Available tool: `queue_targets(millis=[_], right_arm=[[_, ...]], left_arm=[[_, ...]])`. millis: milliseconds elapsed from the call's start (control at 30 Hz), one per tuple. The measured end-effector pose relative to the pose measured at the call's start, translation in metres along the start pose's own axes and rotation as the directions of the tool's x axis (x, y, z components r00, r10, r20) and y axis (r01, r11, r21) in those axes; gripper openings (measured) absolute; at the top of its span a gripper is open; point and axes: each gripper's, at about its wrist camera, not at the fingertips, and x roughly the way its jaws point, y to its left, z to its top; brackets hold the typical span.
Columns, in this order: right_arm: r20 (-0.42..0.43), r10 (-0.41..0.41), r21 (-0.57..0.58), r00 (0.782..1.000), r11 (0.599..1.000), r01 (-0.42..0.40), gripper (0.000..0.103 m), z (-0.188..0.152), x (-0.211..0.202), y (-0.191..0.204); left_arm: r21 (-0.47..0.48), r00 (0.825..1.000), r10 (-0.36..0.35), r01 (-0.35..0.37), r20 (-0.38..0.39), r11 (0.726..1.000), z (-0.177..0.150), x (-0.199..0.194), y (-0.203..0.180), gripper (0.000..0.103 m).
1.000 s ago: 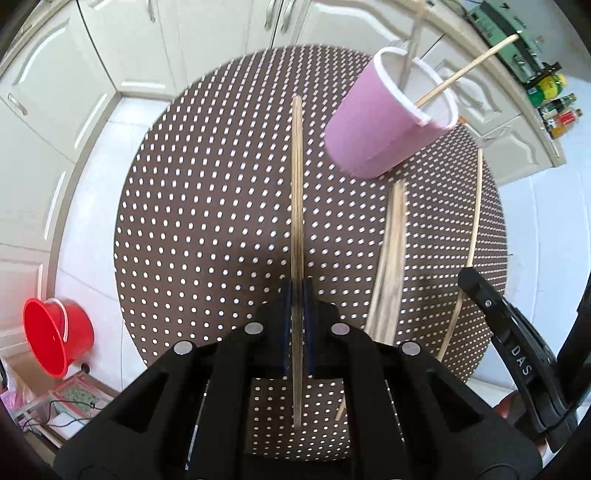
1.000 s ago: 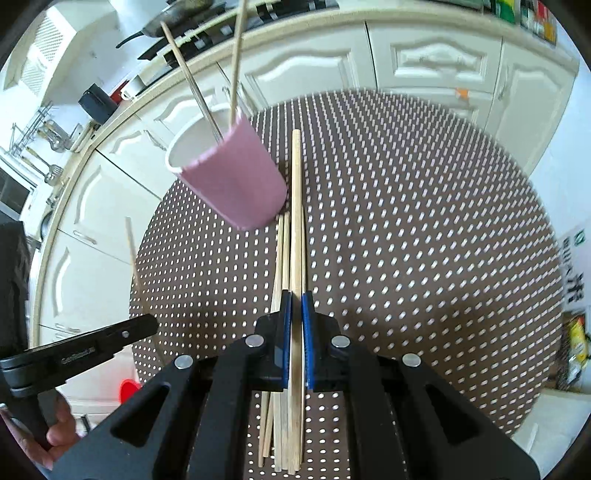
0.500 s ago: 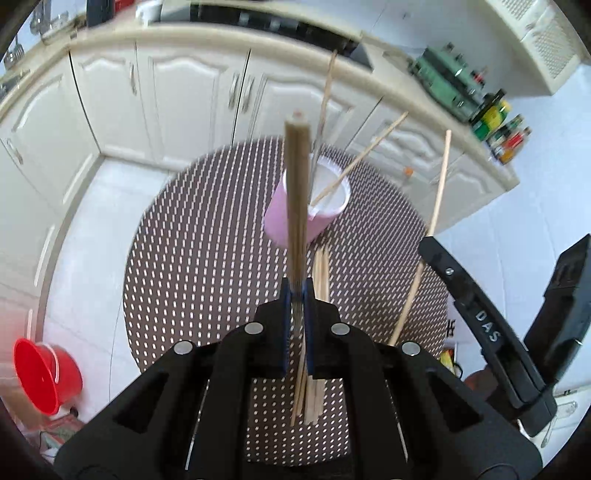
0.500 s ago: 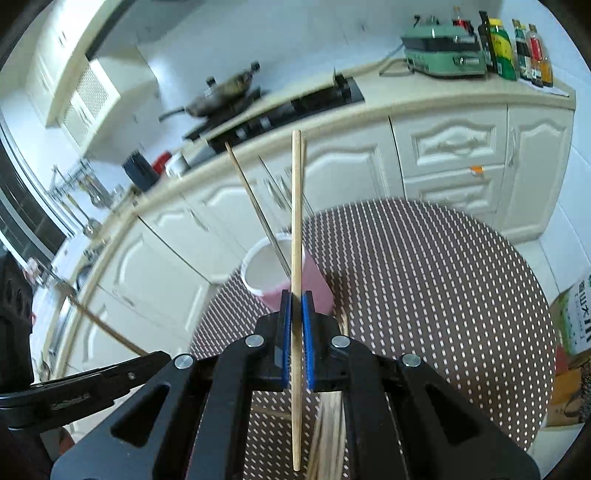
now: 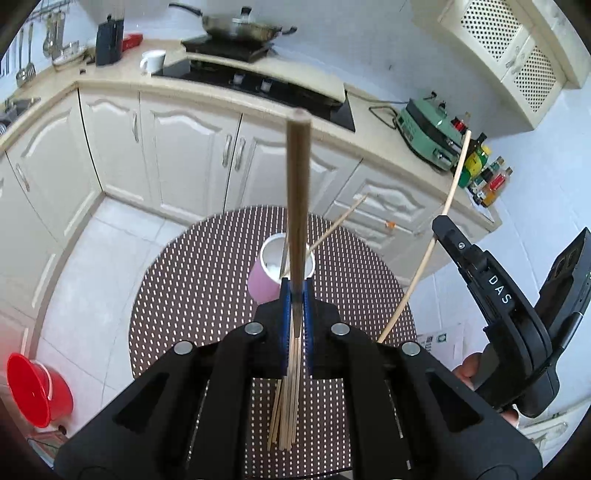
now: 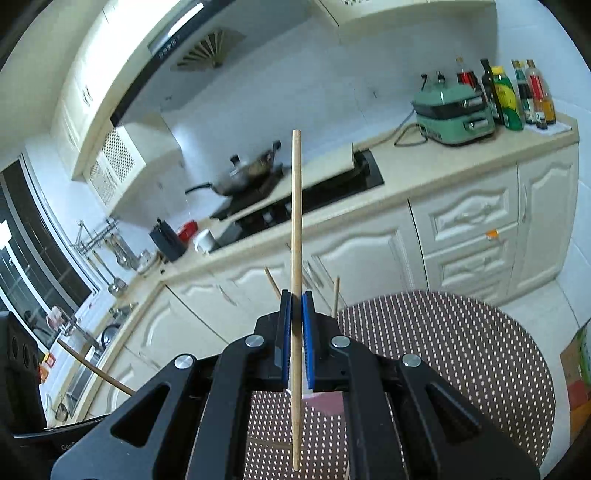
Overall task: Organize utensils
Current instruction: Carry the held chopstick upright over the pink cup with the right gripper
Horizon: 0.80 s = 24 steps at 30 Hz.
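Left gripper (image 5: 295,291), raised above the round dotted tabletop (image 5: 192,295) and tilted down toward it, blue pads clamped on a dark chopstick (image 5: 298,192) that points up and away from the camera. Right gripper (image 6: 296,306), raised and aimed toward the kitchen counter (image 6: 443,166), pads clamped on a pale chopstick (image 6: 296,221) held near upright; the same gripper appears at the right of the left wrist view with its chopstick slanting upward. A pink cup (image 5: 267,277) stands on the tabletop beyond the left gripper's fingertips, with two sticks leaning in it. A bundle of loose chopsticks (image 5: 284,406) lies flat on the tabletop under the left gripper. Surroundings: cream cabinets (image 5: 177,158), a hob with a pan (image 5: 240,26), a green appliance (image 6: 454,114), sauce bottles (image 6: 517,92), a white tiled floor and a red bucket (image 5: 37,391).
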Motion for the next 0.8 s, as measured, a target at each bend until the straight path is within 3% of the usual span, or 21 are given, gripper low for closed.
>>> queue_targets(millis=[400, 600, 800], right_arm=[[0.094, -0.007, 0.003, 0.996, 1.0, 0.007, 0.005, 0.024, 0.011, 0.015], [0.111, -0.039, 0.002, 0.993, 0.999, 0.039, 0.005, 0.021, 0.037, 0.017], [0.042, -0.078, 0.015, 0.996, 0.997, 0.077, 0.005, 0.004, 0.078, 0.008]], left_arm=[[0.029, 0.997, -0.004, 0.001, 0.073, 1.0, 0.034, -0.007, -0.008, 0.007], [0.047, 0.998, 0.005, -0.008, 0.055, 0.999, 0.053, 0.007, -0.007, 0.007], [0.078, 1.0, 0.026, -0.025, -0.009, 0.997, 0.068, 0.04, -0.005, 0.007]])
